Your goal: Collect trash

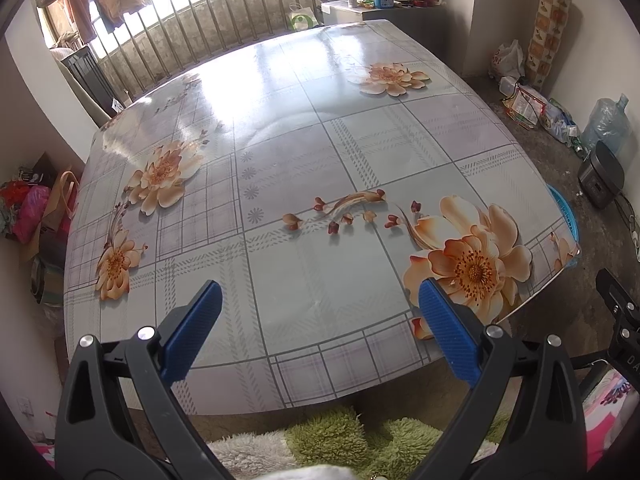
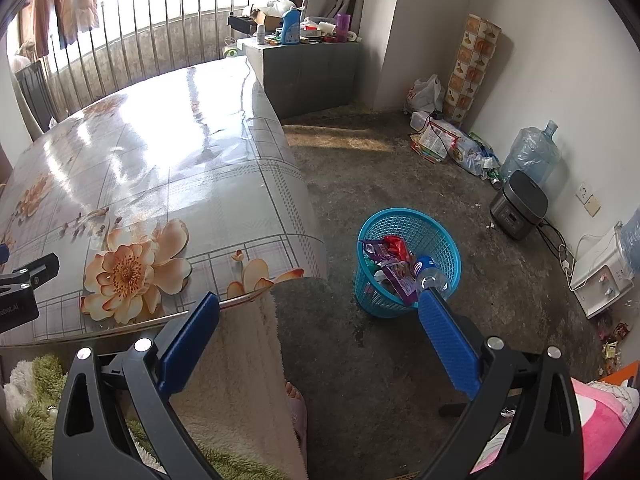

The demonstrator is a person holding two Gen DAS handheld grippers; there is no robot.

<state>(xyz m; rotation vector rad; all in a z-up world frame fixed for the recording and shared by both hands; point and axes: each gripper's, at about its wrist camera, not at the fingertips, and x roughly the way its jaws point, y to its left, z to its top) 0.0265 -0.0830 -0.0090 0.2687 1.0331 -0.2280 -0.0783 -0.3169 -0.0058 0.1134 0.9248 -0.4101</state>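
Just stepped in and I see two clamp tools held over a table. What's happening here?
A person is clearing trash using a handheld gripper in each hand. Right now both the left gripper and the right gripper are open and hold nothing. The flowered table shows no loose items on top. On the floor beside it, the blue basket already holds wrappers and a plastic bottle, so the collecting looks mostly done.

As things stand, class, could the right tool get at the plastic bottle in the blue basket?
Probably yes. The right tool is open and empty, the plastic bottle sticks up out of the blue basket, and only bare floor lies between them.
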